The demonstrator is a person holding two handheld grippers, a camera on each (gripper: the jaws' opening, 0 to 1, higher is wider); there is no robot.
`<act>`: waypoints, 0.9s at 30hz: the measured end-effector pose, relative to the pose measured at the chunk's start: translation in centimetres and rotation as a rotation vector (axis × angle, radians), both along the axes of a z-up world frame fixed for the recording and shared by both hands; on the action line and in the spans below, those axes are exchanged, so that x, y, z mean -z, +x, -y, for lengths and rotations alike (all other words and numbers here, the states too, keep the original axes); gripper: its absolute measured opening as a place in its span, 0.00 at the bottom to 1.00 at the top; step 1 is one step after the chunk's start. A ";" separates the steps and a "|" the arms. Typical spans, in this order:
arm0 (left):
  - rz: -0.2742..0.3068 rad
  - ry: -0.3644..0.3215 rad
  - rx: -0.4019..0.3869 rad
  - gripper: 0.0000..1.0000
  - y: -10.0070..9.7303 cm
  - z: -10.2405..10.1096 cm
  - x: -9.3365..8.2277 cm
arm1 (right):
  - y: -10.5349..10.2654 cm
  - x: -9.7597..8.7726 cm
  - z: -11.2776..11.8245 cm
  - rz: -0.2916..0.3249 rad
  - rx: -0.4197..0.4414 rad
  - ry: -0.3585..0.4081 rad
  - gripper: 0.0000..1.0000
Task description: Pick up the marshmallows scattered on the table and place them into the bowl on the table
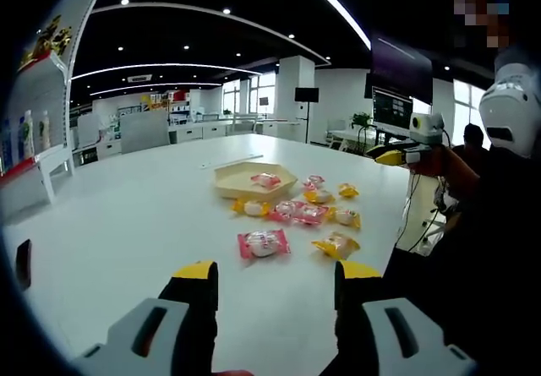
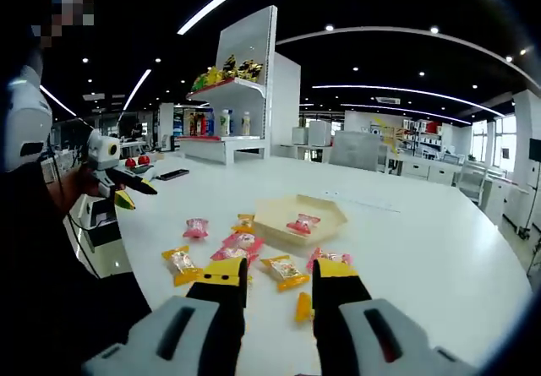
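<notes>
While both my claws hang over the white table [image 1: 127, 215], the job has barely begun: one pink-wrapped marshmallow [image 1: 265, 179] already lies inside the bowl [image 1: 254, 182], a shallow tan dish with angled sides, and the rest lie scattered just beside its near edge.

In the left gripper view, my left claw [image 1: 275, 273] stands released, jaws apart with nothing between them, well short of the bowl. A pink packet [image 1: 263, 242] and a yellow packet [image 1: 336, 244] lie nearest it, on the bowl's near side; more pink and yellow ones sit between them and the bowl.

In the right gripper view, my right claw [image 2: 279, 276] is likewise released and empty, its yellow tips low over the packets closest to me. A yellow packet [image 2: 284, 270] lies just off its tips, with the bowl beyond; another yellow one [image 2: 180, 263] lies farther from the bowl, to one side.

I judge these sweets light and soft, each sealed in crinkly film that looks slick. A hard pinch would likely squash the puff, and a grip on the flat end seals might slip. My best hold, I reckon, is across the plump middle of a packet, jaws squeezing gently, starting with the one nearest each claw.
</notes>
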State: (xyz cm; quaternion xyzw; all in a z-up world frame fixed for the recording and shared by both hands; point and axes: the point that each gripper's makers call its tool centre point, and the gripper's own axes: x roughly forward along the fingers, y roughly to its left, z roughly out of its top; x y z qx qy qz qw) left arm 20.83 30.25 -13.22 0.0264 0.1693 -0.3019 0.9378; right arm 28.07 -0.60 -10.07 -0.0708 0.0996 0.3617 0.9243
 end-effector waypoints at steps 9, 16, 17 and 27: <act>0.005 -0.002 0.021 0.55 0.3 0.6 0.0 | -0.5 0.2 -0.1 -0.009 -0.005 0.001 0.31; 0.007 0.003 0.028 0.55 0.5 0.7 -0.1 | -0.5 0.3 -0.1 -0.011 -0.004 0.009 0.31; 0.008 0.003 0.030 0.55 0.5 0.8 -0.1 | -0.5 0.3 -0.1 -0.012 -0.006 0.008 0.31; 0.006 0.016 0.080 0.56 0.4 2.2 -0.3 | -0.6 0.4 -0.1 -0.027 -0.017 0.031 0.31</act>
